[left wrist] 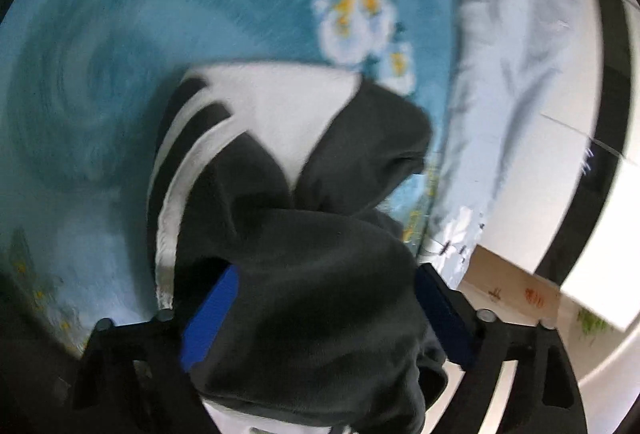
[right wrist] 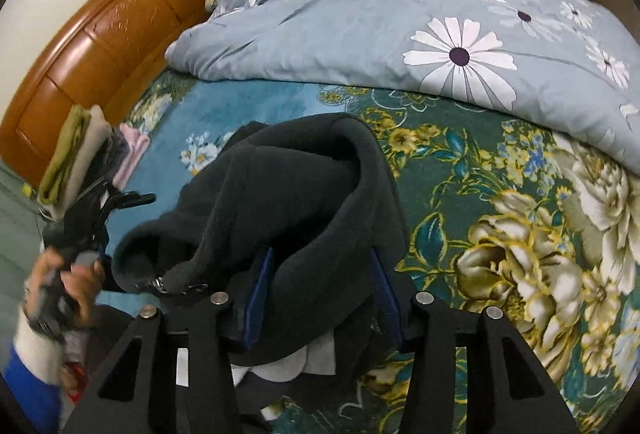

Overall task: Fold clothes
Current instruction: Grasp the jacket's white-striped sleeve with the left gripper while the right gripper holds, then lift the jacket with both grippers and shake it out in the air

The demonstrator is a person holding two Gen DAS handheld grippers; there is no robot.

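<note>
A dark grey fleece garment (left wrist: 304, 286) with white panels and dark stripes (left wrist: 264, 101) lies bunched on the blue floral bedsheet (left wrist: 140, 33). My left gripper (left wrist: 326, 274) has its blue pads (left wrist: 208, 314) spread wide, so it is open, with the fleece bulging between the fingers and covering their tips. In the right wrist view the same garment (right wrist: 304, 185) is heaped up. My right gripper (right wrist: 322, 254) is shut on a thick fold of it. A hand (right wrist: 76, 286) holds the left gripper (right wrist: 136, 199) at the garment's left end.
A grey daisy-print duvet (right wrist: 400, 13) is piled across the far side of the bed. An orange wooden headboard (right wrist: 120, 17) stands at the left. A stack of folded clothes (right wrist: 76, 153) sits by the headboard. Green and blue floral sheet (right wrist: 480, 213) spreads to the right.
</note>
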